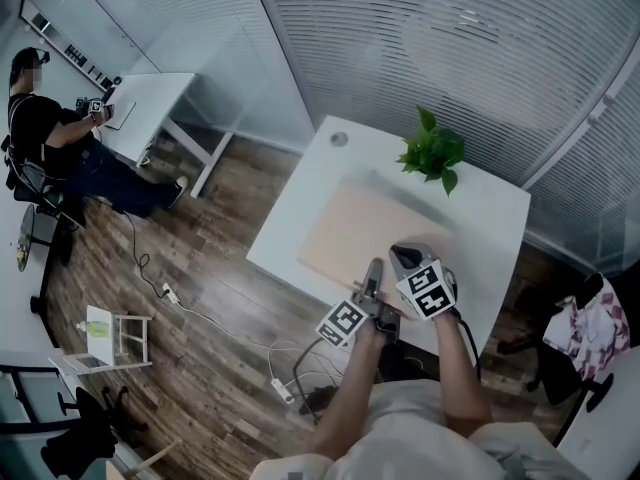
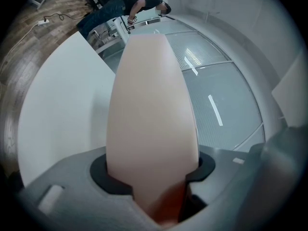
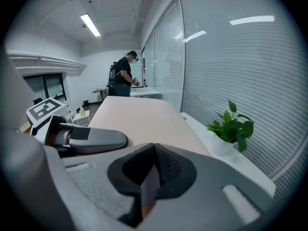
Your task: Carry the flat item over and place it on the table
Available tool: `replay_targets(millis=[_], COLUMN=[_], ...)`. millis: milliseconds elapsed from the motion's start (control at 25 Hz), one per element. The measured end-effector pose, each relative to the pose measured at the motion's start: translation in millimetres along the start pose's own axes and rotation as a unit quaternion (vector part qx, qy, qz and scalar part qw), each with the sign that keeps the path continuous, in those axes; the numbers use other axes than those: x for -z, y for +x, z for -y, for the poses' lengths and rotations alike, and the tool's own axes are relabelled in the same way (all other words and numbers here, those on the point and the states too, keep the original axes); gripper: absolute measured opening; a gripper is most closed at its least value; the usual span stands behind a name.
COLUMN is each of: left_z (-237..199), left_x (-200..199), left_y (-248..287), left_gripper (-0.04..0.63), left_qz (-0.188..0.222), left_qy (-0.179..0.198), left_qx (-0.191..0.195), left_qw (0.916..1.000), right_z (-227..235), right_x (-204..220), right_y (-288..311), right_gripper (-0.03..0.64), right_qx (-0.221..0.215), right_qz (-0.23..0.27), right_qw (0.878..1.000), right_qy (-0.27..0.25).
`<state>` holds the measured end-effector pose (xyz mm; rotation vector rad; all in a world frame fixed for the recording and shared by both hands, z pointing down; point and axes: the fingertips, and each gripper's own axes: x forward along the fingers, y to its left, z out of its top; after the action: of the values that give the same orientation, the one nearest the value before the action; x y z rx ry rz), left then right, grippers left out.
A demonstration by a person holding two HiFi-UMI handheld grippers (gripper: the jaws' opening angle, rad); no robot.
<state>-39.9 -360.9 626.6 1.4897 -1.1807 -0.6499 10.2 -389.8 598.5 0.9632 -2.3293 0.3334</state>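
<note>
A flat beige board [image 1: 365, 230] lies low over the white table [image 1: 495, 230], its near edge held by both grippers. My left gripper [image 1: 371, 286] is shut on that edge. In the left gripper view the board [image 2: 151, 105] fills the gap between the black pads [image 2: 98, 174] of this gripper [image 2: 151, 174]. My right gripper [image 1: 405, 261] grips the same edge just to the right. In the right gripper view its jaws [image 3: 151, 170] pinch the board [image 3: 139, 119], which stretches ahead. Whether the board's far edge touches the table I cannot tell.
A potted plant [image 1: 432, 154] stands at the table's far edge, beyond the board. A person [image 1: 60, 138] sits at another desk at the back left. A stool with a bottle [image 1: 105, 333] and a power strip [image 1: 281, 389] are on the wooden floor. Blinds behind glass line the room.
</note>
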Motion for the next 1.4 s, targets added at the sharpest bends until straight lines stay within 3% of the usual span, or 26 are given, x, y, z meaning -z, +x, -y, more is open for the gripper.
replay_targets(millis=[760,1080,1400], left_z=[-34,-53,-74], left_x=[34,41,48], left_y=[34,38,39], left_gripper=[0.275,0.273,0.273], left_qz=[-0.032,-0.034,-0.016], left_qy=[-0.030,-0.050,-0.093], left_qx=[-0.045,-0.056,-0.047], left_qw=[0.9980,0.9966,0.9944], right_z=[34,35,33], right_x=[44,62,72], right_y=[21,35,47], right_gripper=[0.002,0.002,0.002], right_qx=[0.004,-0.019,-0.031], right_qz=[-0.060,-0.072,-0.102], right_qw=[0.998,0.996,0.994], right_qy=[0.017,0.043,0.007])
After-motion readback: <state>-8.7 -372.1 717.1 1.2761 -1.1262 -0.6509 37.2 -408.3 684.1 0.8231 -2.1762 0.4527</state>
